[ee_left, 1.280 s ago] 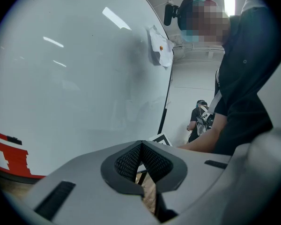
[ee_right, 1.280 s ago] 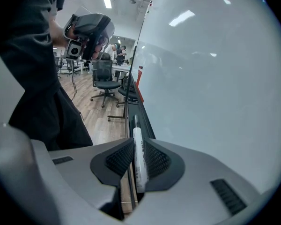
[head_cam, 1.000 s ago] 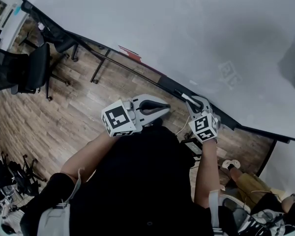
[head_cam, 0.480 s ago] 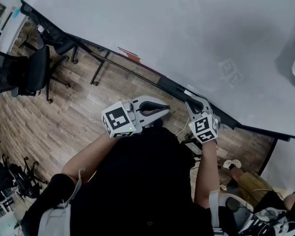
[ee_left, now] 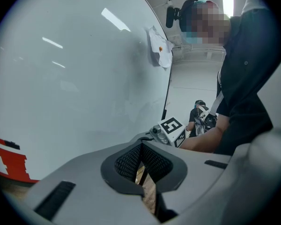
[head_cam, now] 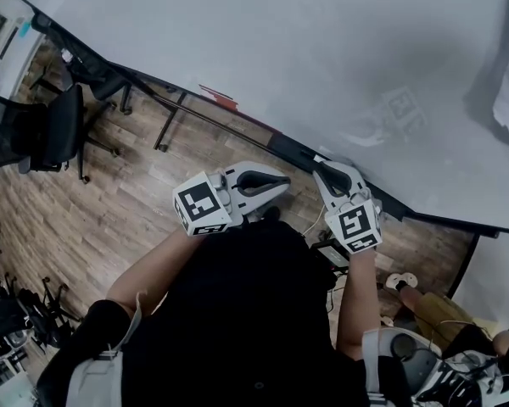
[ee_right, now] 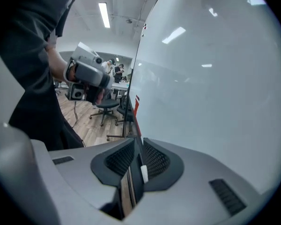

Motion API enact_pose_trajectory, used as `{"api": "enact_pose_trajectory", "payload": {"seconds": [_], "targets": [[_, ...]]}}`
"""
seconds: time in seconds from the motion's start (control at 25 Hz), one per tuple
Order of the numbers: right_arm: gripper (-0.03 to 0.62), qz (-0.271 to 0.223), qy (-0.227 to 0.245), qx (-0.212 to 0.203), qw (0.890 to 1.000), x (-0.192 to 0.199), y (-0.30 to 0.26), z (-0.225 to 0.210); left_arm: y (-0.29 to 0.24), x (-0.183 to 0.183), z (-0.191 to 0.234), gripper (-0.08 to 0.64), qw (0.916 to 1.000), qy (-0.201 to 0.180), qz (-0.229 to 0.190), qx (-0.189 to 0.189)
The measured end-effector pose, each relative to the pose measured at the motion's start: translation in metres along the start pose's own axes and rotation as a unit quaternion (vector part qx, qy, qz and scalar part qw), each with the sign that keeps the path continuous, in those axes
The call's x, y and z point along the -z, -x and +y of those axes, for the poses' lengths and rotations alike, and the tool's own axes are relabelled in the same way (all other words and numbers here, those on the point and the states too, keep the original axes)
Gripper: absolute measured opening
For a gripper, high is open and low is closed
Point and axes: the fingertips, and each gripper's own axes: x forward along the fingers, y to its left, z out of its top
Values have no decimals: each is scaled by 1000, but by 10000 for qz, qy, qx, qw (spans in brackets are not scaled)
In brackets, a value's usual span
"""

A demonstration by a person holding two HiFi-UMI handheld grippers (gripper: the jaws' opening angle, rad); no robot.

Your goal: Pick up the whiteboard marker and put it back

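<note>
The whiteboard marker (ee_right: 141, 172), dark with a white patch, is clamped between the pads of my right gripper (ee_right: 136, 165). In the head view the right gripper (head_cam: 321, 170) holds its tip against the dark tray ledge (head_cam: 288, 149) under the whiteboard (head_cam: 322, 58), and only a small white bit of the marker (head_cam: 320, 158) shows there. My left gripper (head_cam: 284, 179) hangs shut and empty just left of it, off the board. In its own view the left gripper (ee_left: 141, 161) has its pads together, with only floor showing through the slit.
A red strip (head_cam: 220, 97) sits at the board's lower edge further left. A sheet of paper (ee_left: 159, 48) hangs on the board. Black office chairs (head_cam: 42, 130) stand on the wood floor behind. The board's metal stand legs (head_cam: 170, 121) reach under the ledge.
My right gripper has shifted slightly up and left along the ledge with the marker, whose white end now shows less. The left gripper has barely moved.
</note>
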Motion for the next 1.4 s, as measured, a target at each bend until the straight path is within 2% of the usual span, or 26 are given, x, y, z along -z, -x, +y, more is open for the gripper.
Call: {"api": "enact_pose_trajectory", "payload": {"seconds": [0.28,0.44,0.64,0.8,1.0,1.2,1.4], "targets": [[38,-993,-1,-164,9949,-66,37,-2,-6,-8,3,12,9999,-123,-64,23],[31,-1826,-637,-328,9806,-111,70,0,-8,-22,2,12,9998,-132,-163,-2],[28,-2211,-1060,-291,9690,-140,110,-3,-12,-43,-1,12,9993,-261,-236,116],[25,-2342,-954,-336,9669,-134,132,0,-17,-55,-4,12,9988,-296,-327,205],[21,-2606,-1349,-289,9556,-118,150,7,-21,-65,-16,12,9979,-419,-316,368],[18,-2620,-1728,18,9495,-96,162,2,-26,-67,-22,12,9977,-401,-217,506],[18,-2591,-1804,271,9485,-80,171,-4,-33,-58,-25,12,9977,-338,-172,561]]}}
